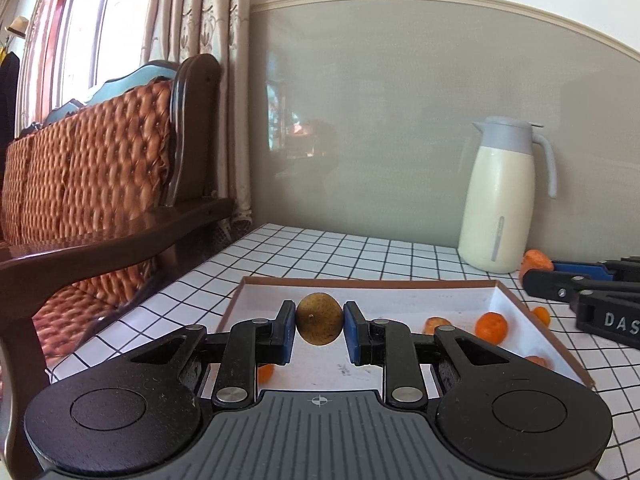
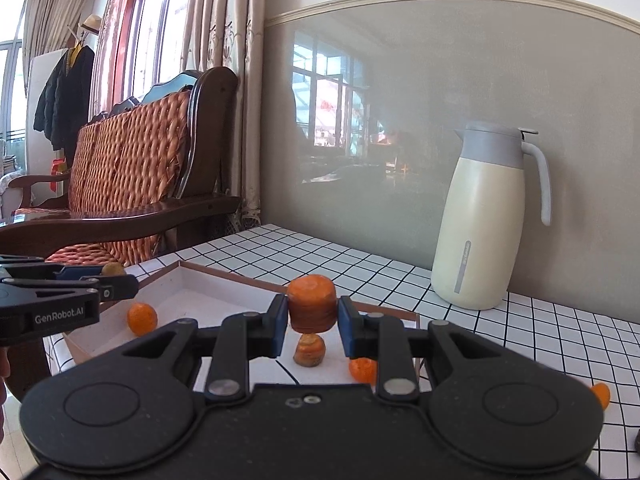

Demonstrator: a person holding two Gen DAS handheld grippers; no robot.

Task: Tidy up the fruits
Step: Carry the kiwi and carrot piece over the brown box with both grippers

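My left gripper (image 1: pixel 319 325) is shut on a brown-green round fruit (image 1: pixel 319 318) and holds it above the shallow white box (image 1: pixel 516 312). Small orange fruits (image 1: pixel 492 326) lie in the box. My right gripper (image 2: pixel 312 312) is shut on an orange carrot chunk (image 2: pixel 312 303), held above the box's right edge (image 2: pixel 400 312). Another carrot piece (image 2: pixel 309 350) sits below it. An orange fruit (image 2: pixel 142 319) lies in the box. The left gripper (image 2: pixel 96 280) shows at the left of the right wrist view, the right gripper (image 1: pixel 538 270) at the right of the left wrist view.
A cream thermos jug (image 2: pixel 484 220) stands on the checked tablecloth (image 2: pixel 320 252) by the wall. Small oranges lie outside the box (image 2: pixel 602 394) (image 1: pixel 542 315). A wooden sofa (image 1: pixel 100 184) is at the table's left.
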